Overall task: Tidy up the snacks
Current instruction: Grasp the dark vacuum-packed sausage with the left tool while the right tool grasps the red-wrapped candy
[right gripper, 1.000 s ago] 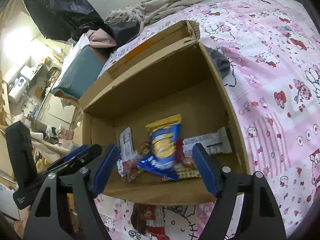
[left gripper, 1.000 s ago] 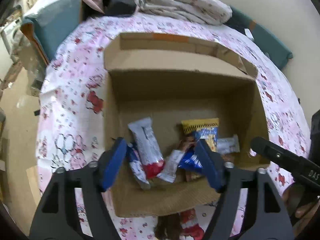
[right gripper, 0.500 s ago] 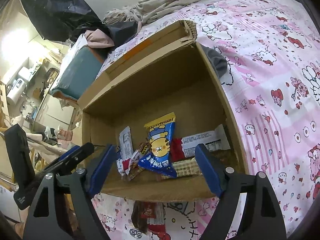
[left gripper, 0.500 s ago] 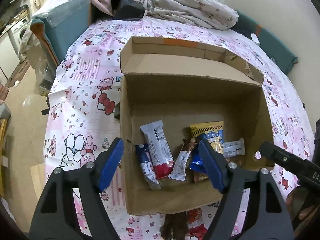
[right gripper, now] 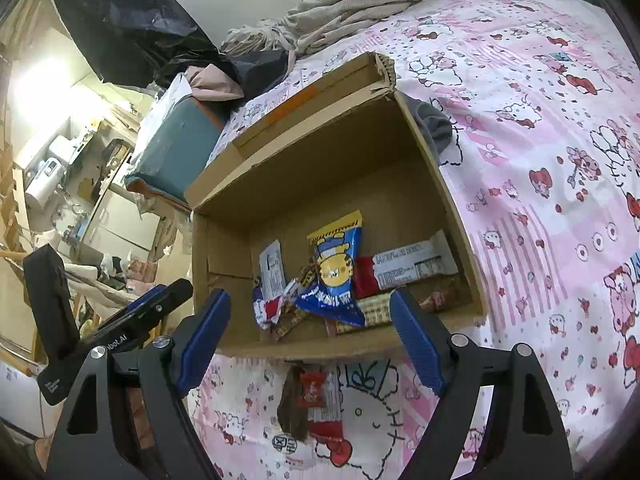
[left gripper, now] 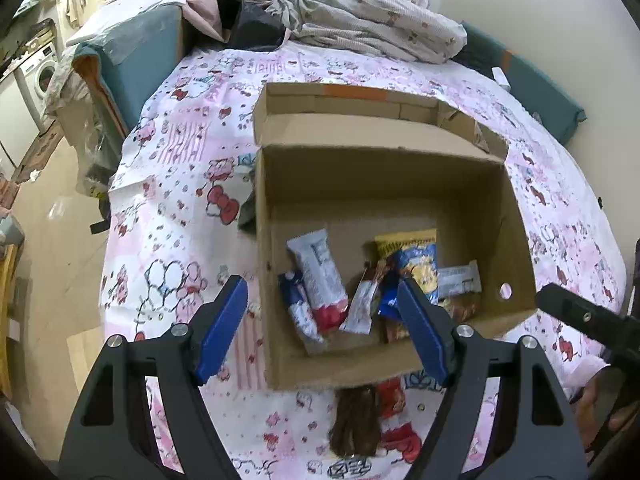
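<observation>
While you hold both tools above the near edge of the cardboard box (left gripper: 384, 184), your left gripper (left gripper: 324, 332) has its blue pads spread wide with nothing clamped between them — the left pad hangs over the pink cartoon-print bedsheet (left gripper: 176, 184) outside the box wall, the right pad over the snack pile inside. Just ahead of that gripper, in the near part of the box floor, lie a white wrapper with a red end (left gripper: 320, 280), a blue-and-white packet (left gripper: 296, 308) at its left and a slim white stick pack (left gripper: 362, 304) at its right. Your right gripper (right gripper: 310, 332) also stands apart and empty, framing the same heap: a blue-and-yellow cartoon bag (right gripper: 334, 276) sits straight ahead between its pads, with a long white bar wrapper (right gripper: 412, 264) toward the right pad and a small white sachet (right gripper: 272, 272) toward the left one. Below both grippers, outside the box on the sheet, two snacks lie touching — a dark brown packet (left gripper: 354, 420) and a red wrapper (left gripper: 394, 404) just to its right.
</observation>
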